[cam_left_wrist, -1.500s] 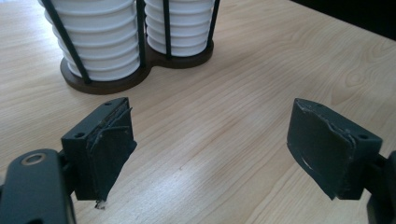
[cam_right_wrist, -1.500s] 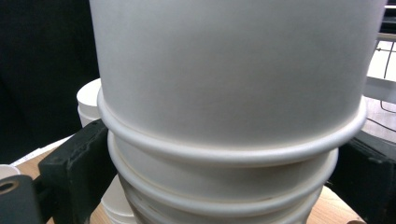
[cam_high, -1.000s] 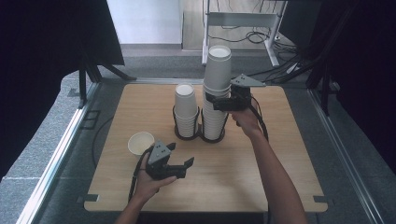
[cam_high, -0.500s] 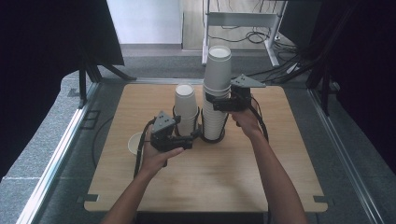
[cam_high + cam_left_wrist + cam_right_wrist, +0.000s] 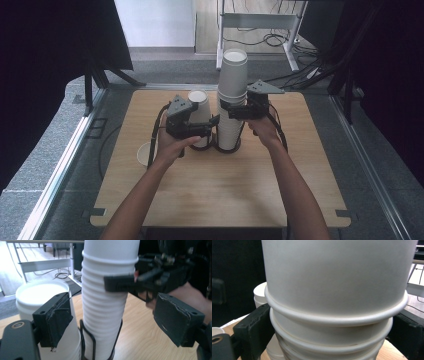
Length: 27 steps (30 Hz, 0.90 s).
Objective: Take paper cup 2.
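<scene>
Between the right gripper (image 5: 231,111) pads sits the tall cup stack (image 5: 232,95), the named landmark for these notes. Right gripper view: both black jaws press against opposite sides of the stack just under a rolled rim, so the fingers are closed on the stack itself. The stack stands upright in a black wire holder (image 5: 227,147) near the middle of the wooden table (image 5: 300,170), its top cup open to the ceiling.

Left of the stack, the left gripper (image 5: 212,125) hangs above the table with its jaws set apart and nothing between them; in the left gripper view the two pads (image 5: 58,320) flank the stack's lower part without touching it, one pad in front of the short cup stack (image 5: 199,107). That shorter stack stands just beside the tall one, on its left, in the same wire holder.

Farther left of the tall stack, near the table's left edge, a single paper cup (image 5: 143,154) sits alone, upright, partly hidden behind the left forearm. Beyond the stack, off the table's far edge, stands a grey metal frame (image 5: 260,22) with cables on the floor.
</scene>
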{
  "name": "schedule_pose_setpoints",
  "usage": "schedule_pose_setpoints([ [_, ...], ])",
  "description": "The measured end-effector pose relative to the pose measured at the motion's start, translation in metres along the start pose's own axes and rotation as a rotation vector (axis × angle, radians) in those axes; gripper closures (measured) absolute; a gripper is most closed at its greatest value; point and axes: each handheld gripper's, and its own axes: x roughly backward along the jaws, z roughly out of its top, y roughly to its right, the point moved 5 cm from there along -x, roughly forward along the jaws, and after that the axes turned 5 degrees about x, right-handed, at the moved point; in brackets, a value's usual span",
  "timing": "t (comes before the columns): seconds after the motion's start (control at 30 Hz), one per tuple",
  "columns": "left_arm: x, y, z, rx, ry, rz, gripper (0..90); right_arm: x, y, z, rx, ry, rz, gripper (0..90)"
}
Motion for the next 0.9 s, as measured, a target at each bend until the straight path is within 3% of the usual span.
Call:
schedule_pose_setpoints([
  [0.1, -0.004, 0.0, 0.007, -0.021, 0.0, 0.006, 14.4, 0.0, 0.0, 0.0, 0.002, -0.001, 0.002, 4.1],
  [0.2, -0.008, -0.003, 0.016, -0.018, 0.001, 0.008, 14.0, 0.0, 0.0, 0.0, 0.001, -0.001, 0.003, 4.1],
  [0.4, -0.026, -0.015, 0.042, 0.047, 0.04, -0.023, 11.3, 0.0, 0.0, 0.0, 0.002, -0.002, 0.003, 4.1],
  [0.57, -0.037, -0.021, 0.053, 0.047, 0.045, -0.036, 9.3, 0.0, 0.0, 0.0, 0.008, -0.005, 0.002, 4.1],
  [0.9, -0.049, -0.02, 0.064, 0.043, 0.053, -0.056, 9.2, 0.001, 0.0, 0.0, 0.007, -0.011, 0.005, 4.1],
])
